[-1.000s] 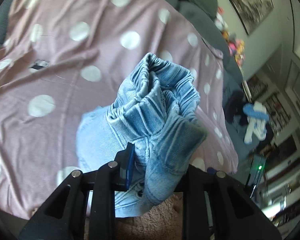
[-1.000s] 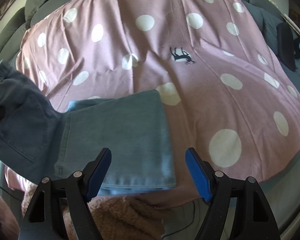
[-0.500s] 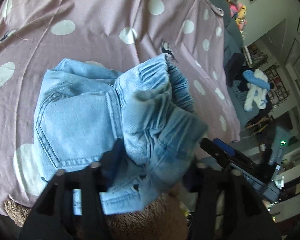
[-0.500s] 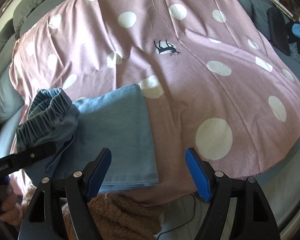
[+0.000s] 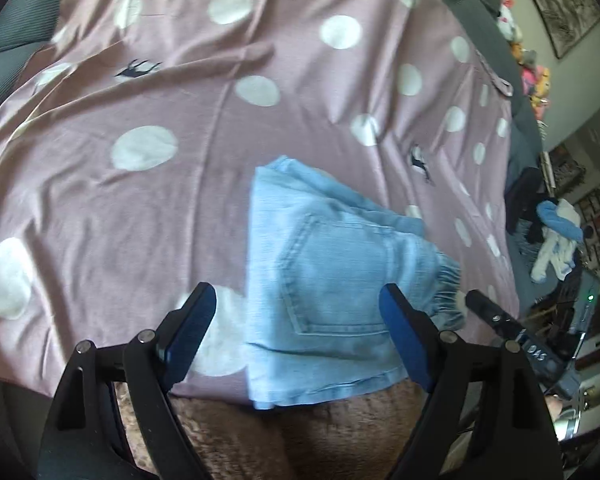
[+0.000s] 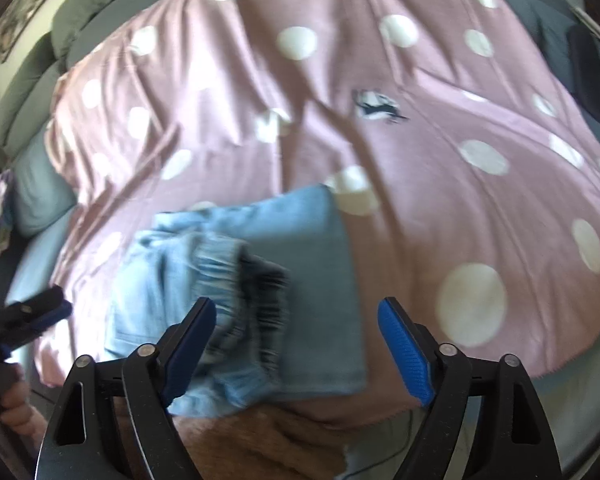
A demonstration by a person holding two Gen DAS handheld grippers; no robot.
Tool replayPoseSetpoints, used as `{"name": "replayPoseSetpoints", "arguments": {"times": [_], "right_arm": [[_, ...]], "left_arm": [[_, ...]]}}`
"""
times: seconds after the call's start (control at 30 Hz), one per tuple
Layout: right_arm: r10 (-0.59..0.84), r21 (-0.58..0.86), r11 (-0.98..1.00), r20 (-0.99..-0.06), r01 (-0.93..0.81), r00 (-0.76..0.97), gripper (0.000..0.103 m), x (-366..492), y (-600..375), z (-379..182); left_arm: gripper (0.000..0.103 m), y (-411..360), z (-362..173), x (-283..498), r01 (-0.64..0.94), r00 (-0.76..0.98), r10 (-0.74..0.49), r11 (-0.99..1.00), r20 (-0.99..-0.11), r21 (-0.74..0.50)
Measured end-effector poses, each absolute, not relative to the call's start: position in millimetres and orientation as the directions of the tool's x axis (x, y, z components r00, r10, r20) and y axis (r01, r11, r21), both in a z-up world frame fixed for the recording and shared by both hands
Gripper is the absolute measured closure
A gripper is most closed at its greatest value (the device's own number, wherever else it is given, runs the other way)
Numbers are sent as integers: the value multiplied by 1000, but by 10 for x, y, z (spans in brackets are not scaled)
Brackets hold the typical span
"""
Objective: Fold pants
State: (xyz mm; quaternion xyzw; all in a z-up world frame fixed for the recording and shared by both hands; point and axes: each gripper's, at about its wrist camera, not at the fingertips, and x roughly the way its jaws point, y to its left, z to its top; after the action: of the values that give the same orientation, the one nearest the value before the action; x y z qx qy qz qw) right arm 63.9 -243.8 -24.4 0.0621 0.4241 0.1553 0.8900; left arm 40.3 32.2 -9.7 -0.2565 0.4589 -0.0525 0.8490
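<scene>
Pants [image 5: 332, 288], light blue denim, lie folded on the pink polka-dot blanket [image 5: 180, 184], just ahead of and between the left gripper [image 5: 298, 312] tips, back pocket up, elastic waistband toward its right finger. Left gripper released, jaws wide, nothing held; hovers above the cloth, tilted down. Right gripper [image 6: 296, 320] also spread wide, empty, over the waistband w/ the folded leg ahead. Writing: "045"-like digits on the right gripper's body, seen only in left view. Right view alone shows a hand [image 6: 14, 404] gripping the left tool's handle. Brown fuzzy fabric [image 5: 284, 436] below both.
</scene>
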Motion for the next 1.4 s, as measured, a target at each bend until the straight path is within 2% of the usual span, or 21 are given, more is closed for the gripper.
{"name": "replayPoseSetpoints", "arguments": {"times": [0.13,0.37,0.47,0.53,0.57,0.67,0.8,0.93,1.07,1.2,1.37,1.4], "right_arm": [[405,296,913,-749,-282,524,10,802,-2247,-367],[433,341,898,-799,-278,417,11,1008,-2108,-725],[490,407,869,-784,-280,380,23,1033,-2097,-831],[502,406,862,-770,-303,394,36,1008,-2072,-811],[518,418,853,-760,-313,394,51,991,-2062,-781],[476,345,874,-754,-344,453,62,893,-1999,-578],[491,302,864,-686,-403,538,65,787,-1985,-124],[437,246,895,-652,-373,619,66,835,-2109,130],[382,237,921,-697,-308,606,68,970,-2265,-64],[310,206,947,-779,-245,545,68,1139,-2339,-552],[320,218,945,-774,-246,546,68,1159,-2369,-602],[323,223,944,-775,-243,543,68,1169,-2385,-606]], "left_arm": [[20,415,-187,335,-185,555,-298,866,-776,-465],[20,462,-183,223,-206,563,-234,889,-792,-409],[20,473,-167,203,-213,572,-208,897,-794,-388],[20,477,-157,197,-213,577,-193,903,-794,-374],[20,481,-153,196,-212,578,-191,903,-793,-373],[20,497,-135,204,-207,585,-191,904,-788,-373],[20,499,-90,230,-205,598,-168,913,-784,-352],[20,487,-70,287,-196,601,-176,914,-780,-356],[20,425,-62,350,-181,599,-170,923,-782,-340],[21,355,-97,422,-171,587,-170,929,-791,-327],[22,244,-148,553,-144,570,-173,942,-803,-305],[26,220,-156,605,-134,575,-180,942,-798,-309]]}}
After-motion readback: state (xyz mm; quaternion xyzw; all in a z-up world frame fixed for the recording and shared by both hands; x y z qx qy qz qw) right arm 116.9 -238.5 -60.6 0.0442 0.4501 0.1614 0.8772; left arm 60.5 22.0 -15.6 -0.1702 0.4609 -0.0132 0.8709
